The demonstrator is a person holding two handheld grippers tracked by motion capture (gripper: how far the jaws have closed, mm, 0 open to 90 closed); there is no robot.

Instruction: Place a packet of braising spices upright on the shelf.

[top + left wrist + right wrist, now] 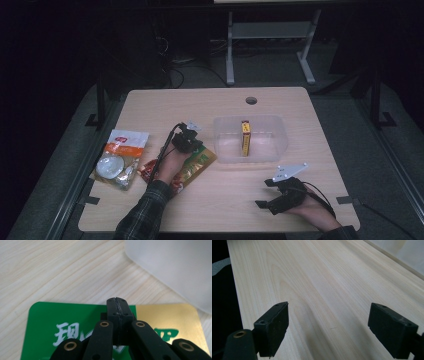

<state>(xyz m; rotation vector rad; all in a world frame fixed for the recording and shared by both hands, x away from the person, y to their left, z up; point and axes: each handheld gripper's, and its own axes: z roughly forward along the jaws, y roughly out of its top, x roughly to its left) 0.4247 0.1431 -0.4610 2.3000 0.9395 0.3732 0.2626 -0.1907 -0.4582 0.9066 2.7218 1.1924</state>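
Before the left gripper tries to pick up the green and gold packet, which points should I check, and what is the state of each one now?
1. Left gripper is over the green and gold packet: ok.
2. Its jaws are open for a grasp: not ok, they are pressed together with nothing between them.
3. Clear bin has free space: ok, it holds a yellow box standing upright.
4. Right gripper is out of the way: ok, it is open above bare table.
5. White packet lies apart from the left gripper: ok.
6. Red wrapper overlaps the green packet: cannot tell.
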